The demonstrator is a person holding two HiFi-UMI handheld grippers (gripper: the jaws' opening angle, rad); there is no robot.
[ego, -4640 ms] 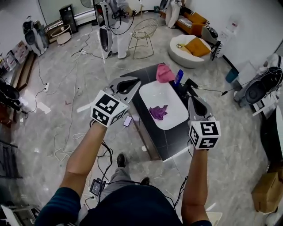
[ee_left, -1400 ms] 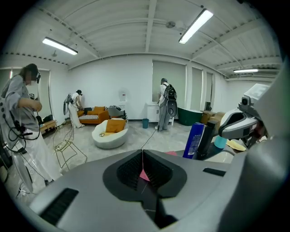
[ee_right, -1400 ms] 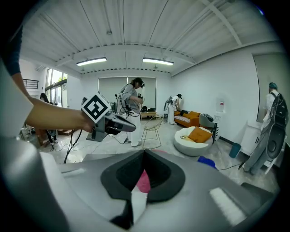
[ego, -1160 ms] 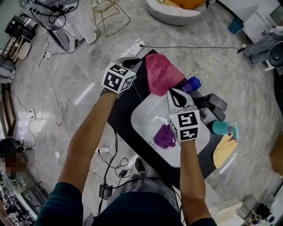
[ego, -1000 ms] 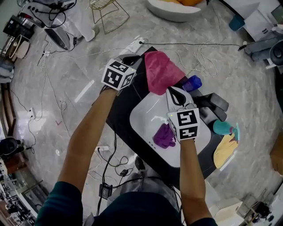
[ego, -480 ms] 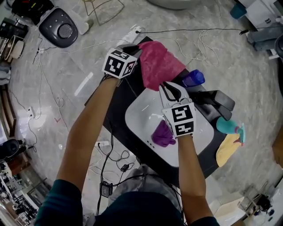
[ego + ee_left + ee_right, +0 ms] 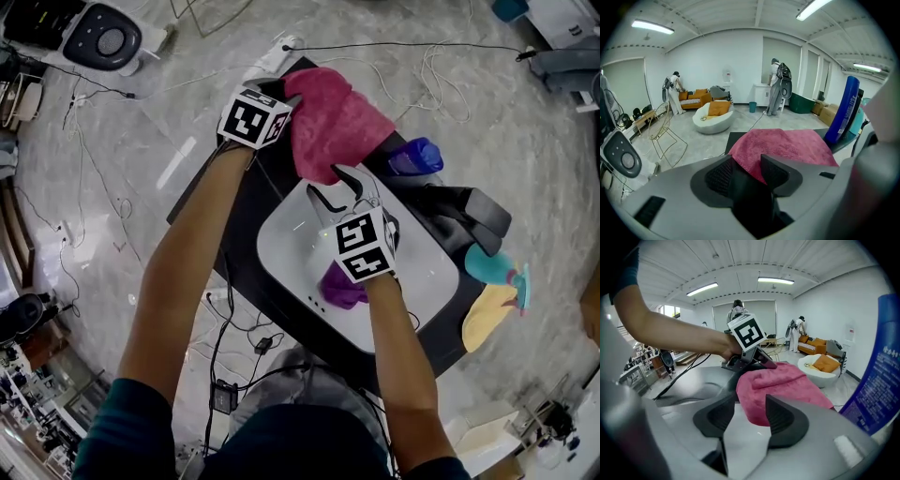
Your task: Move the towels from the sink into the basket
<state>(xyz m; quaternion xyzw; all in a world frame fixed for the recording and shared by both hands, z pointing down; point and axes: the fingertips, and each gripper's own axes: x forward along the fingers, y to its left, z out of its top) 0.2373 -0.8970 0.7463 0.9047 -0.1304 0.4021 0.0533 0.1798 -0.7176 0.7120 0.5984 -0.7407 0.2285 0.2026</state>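
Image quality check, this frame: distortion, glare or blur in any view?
Head view: sharp and evenly lit, with a glare streak on the glossy floor and small highlights in the white sink. Left gripper view: heavy fisheye, dark corners, blue bottle bowed, a pale blur along the right edge. Right gripper view: same fisheye, pink towel crisp, blue bottle stretched along the edge.
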